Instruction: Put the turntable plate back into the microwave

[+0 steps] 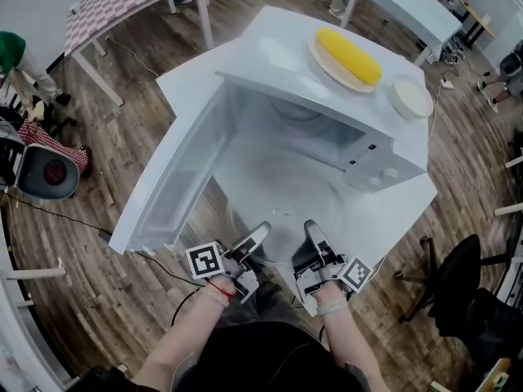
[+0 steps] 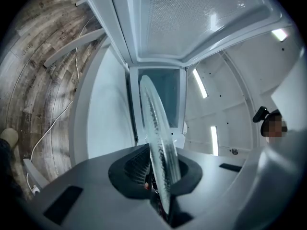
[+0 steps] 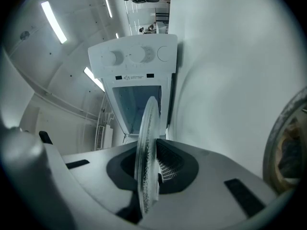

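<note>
Left claw (image 1: 255, 237) clamped on near rim of glass turntable plate (image 1: 282, 198), right claw (image 1: 314, 233) clamped on same rim just beside it, plate at mouth of microwave (image 1: 327, 96), door (image 1: 176, 170) swung wide open, white counter (image 1: 409, 207) beneath.

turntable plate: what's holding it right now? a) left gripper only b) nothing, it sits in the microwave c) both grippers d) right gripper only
C: the turntable plate has its rim pinched between the jaws of the left gripper and of the right gripper, as each gripper view shows.
</note>
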The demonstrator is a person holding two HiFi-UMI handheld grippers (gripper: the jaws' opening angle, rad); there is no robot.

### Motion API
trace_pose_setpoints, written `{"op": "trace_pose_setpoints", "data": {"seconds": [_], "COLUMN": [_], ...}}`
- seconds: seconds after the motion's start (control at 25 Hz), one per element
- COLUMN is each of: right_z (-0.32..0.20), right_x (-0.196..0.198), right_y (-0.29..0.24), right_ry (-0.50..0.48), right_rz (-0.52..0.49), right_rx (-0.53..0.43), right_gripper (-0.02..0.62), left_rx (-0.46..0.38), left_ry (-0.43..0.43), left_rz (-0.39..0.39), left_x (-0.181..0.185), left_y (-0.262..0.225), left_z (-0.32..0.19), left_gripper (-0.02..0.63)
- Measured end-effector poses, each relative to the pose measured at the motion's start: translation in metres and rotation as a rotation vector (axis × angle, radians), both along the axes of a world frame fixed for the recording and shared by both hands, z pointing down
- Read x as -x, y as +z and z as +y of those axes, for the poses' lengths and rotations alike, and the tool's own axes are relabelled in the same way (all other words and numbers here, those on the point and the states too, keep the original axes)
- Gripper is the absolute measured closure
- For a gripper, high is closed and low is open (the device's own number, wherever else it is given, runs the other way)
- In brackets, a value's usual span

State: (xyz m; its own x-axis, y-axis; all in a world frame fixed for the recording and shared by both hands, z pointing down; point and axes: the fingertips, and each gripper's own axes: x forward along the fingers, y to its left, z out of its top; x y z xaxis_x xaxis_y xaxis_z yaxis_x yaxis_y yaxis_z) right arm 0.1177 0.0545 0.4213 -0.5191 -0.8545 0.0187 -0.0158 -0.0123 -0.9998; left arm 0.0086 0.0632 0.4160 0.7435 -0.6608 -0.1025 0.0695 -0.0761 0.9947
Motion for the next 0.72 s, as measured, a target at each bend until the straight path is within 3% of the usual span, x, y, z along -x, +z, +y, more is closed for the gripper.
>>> {"op": "trace_pose_setpoints", "data": {"seconds": [0.72], "right_z": [-0.047], "right_x": [-0.009], "right_y": [0.005], "right_ry": [0.036], "right_rz": [-0.011], "right_rx": [0.001], "right_gripper": [0.555], "left_rx": [0.008], "left_ry": [0.007], "left_rz": [-0.003], "left_x": [-0.008], "left_y": [0.008], "left_z": [-0.049], "left_gripper": [0.574]}}
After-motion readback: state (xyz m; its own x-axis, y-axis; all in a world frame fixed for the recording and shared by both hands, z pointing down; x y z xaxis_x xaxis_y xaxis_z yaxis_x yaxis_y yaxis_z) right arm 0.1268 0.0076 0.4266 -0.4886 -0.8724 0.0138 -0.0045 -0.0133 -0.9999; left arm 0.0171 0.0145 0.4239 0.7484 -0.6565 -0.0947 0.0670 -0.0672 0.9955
